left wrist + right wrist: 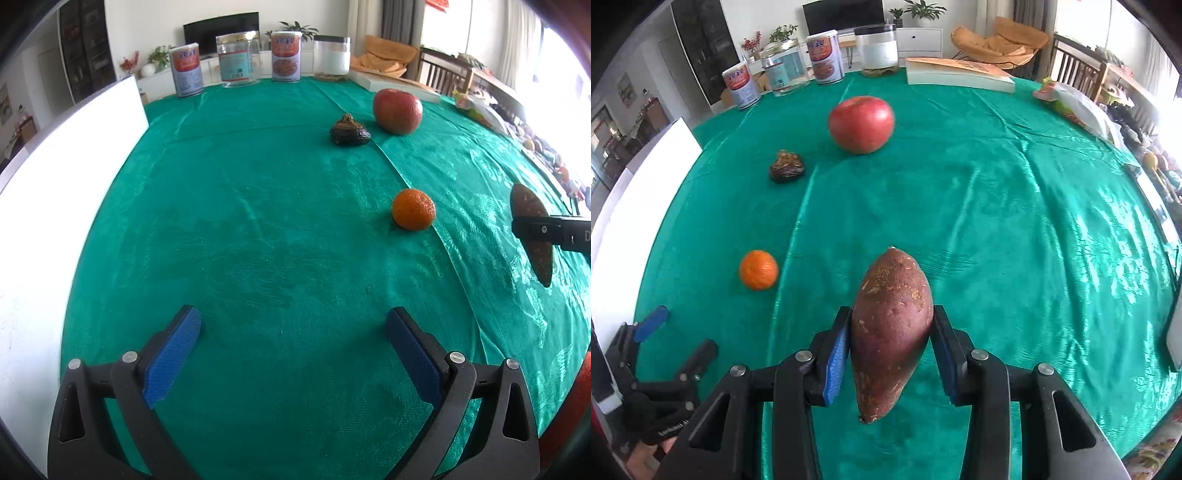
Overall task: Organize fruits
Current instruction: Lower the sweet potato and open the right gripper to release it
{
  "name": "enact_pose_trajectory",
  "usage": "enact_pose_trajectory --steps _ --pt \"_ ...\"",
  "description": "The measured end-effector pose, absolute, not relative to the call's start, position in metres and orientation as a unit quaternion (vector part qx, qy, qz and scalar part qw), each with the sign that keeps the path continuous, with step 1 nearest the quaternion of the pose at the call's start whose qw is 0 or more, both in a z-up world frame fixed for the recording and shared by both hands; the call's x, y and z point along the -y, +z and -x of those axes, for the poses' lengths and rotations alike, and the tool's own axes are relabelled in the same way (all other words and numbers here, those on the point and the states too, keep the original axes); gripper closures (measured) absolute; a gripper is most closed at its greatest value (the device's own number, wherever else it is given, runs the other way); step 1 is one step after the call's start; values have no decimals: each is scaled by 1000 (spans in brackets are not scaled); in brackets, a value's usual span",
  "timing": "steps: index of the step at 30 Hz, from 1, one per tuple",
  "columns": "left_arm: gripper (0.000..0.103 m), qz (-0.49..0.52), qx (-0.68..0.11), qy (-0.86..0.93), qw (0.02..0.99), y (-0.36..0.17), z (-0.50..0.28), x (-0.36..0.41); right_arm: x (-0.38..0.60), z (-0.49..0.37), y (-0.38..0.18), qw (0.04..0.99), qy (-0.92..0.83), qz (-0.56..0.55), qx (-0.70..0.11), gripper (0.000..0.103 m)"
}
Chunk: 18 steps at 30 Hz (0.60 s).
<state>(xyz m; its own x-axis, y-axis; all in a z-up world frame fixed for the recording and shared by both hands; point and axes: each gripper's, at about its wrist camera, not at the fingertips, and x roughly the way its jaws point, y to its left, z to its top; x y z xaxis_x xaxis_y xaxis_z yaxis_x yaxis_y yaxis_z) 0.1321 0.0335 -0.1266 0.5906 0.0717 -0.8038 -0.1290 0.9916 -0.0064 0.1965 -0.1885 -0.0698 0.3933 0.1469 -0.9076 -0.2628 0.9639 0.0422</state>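
apples: 1 (861, 123) | oranges: 1 (758, 274) | sweet potatoes: 1 (891, 328) | printed cans: 2 (825, 57) | clear jars: 2 (877, 50)

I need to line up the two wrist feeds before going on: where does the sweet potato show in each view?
Left wrist view: sweet potato at the far right edge, clamped in the right gripper, above the cloth.
Right wrist view: sweet potato at lower centre, pressed between the right gripper's blue pads.
Shared landmark: the orange, left of the sweet potato in both.
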Motion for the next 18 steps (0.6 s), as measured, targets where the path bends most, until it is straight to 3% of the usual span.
enact_pose_trajectory --steps 6,14,18 --pt "2 31 -449 57 891 -127 -132 -33 205 -192 -83 846 117 17 -519 59" --pt "2 32 -449 57 891 -127 -132 -33 200 -183 -95 873 99 38 -476 26" --pt "2 32 -449 57 891 -127 -132 -33 200 -179 -99 880 89 43 -464 18"
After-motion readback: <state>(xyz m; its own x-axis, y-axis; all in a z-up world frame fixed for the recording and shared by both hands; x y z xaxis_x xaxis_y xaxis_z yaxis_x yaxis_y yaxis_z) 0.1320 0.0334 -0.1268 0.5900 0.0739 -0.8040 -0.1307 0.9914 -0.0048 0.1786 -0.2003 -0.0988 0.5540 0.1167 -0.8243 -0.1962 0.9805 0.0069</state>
